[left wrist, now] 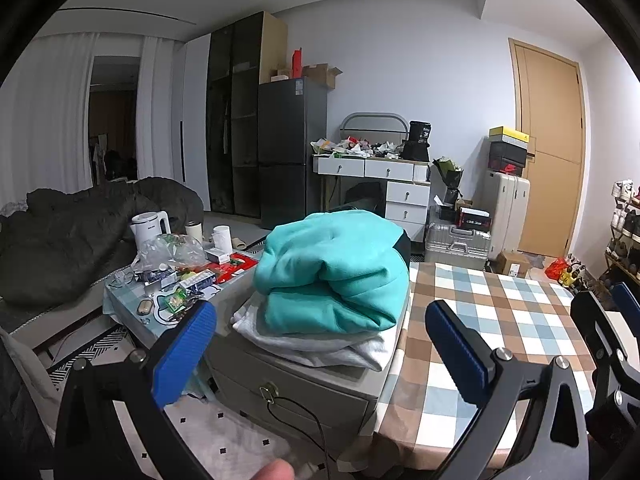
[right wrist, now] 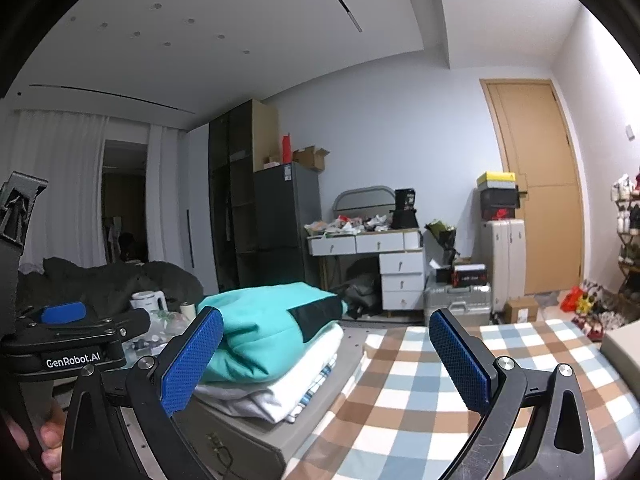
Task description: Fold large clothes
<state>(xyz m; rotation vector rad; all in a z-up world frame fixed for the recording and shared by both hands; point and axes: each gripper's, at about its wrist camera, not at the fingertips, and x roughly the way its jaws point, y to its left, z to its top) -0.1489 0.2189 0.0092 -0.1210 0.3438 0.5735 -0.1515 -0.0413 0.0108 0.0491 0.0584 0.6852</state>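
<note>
Cluttered room; checked tablecloth (left wrist: pixel 500 320) beside a grey drawer box (left wrist: pixel 296 388). On the box we saw a folded teal garment (left wrist: pixel 332 272) atop a white folded pile (right wrist: pixel 280 384). Our left gripper (left wrist: pixel 320 344) hung before the stack, jaws spread, empty. Our right gripper (right wrist: pixel 326 354) was likewise agape, holding nothing.

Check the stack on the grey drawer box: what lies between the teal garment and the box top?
Folded white and light grey clothes lie between the teal garment and the drawer box. Both wrist views show this; the right one adds a checked layer.
</note>
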